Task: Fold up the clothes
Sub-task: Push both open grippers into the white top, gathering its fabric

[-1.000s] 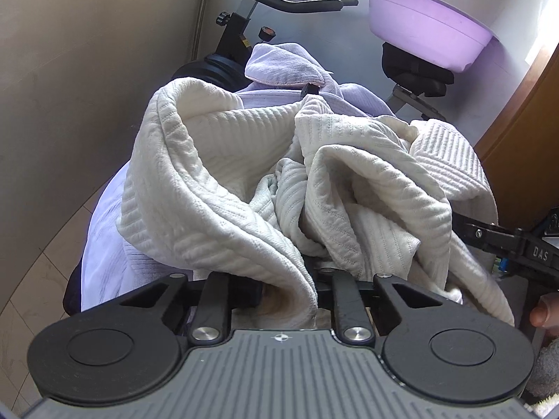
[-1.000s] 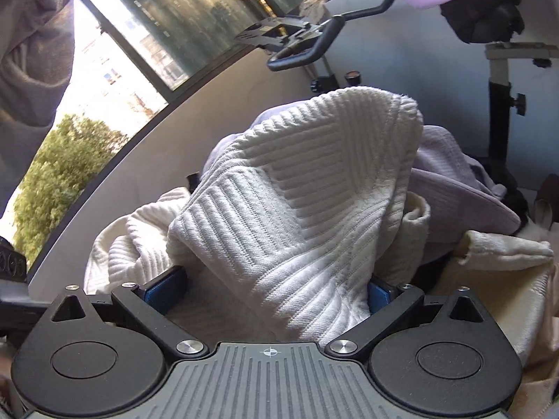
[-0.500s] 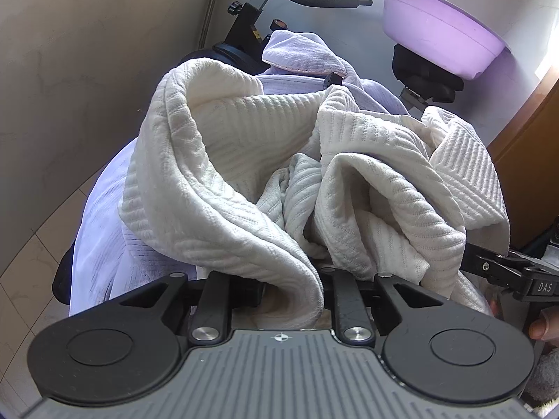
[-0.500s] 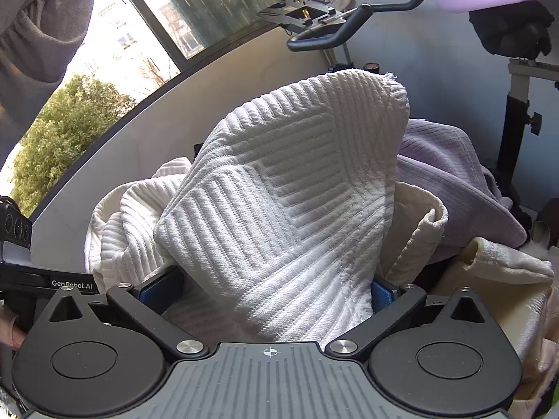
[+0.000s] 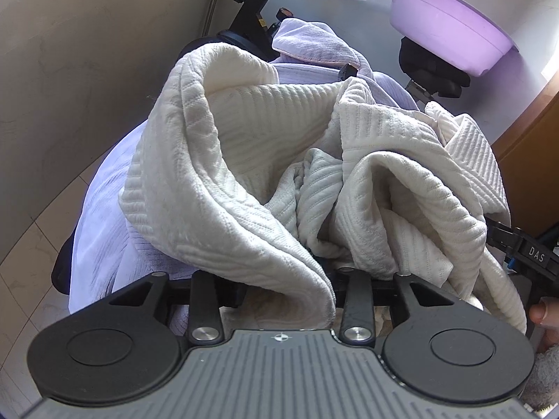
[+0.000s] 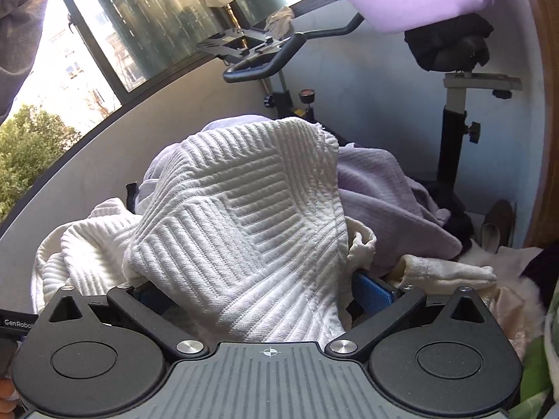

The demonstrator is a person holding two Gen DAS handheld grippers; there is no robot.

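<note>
From the left wrist view we see the left claw [image 5: 286,279] closed narrow on a thick fold of the cream ribbed garment [image 5: 223,181], which drapes over its fingers and hides the tips. Behind the garment lies a lavender cloth [image 5: 101,209], then the exercise bike [image 5: 251,7] and a purple basin [image 5: 450,31]; the tiled floor [image 5: 31,251] at the left is open room. At the right edge the other tool is near.

Only the right wrist view shows the window [image 6: 146,31] and a cream fleece cloth [image 6: 447,272] at the right. There the right claw [image 6: 255,296] stands wide, and the garment lies draped between its blue fingers [image 6: 372,291]; we cannot tell if it grips.
</note>
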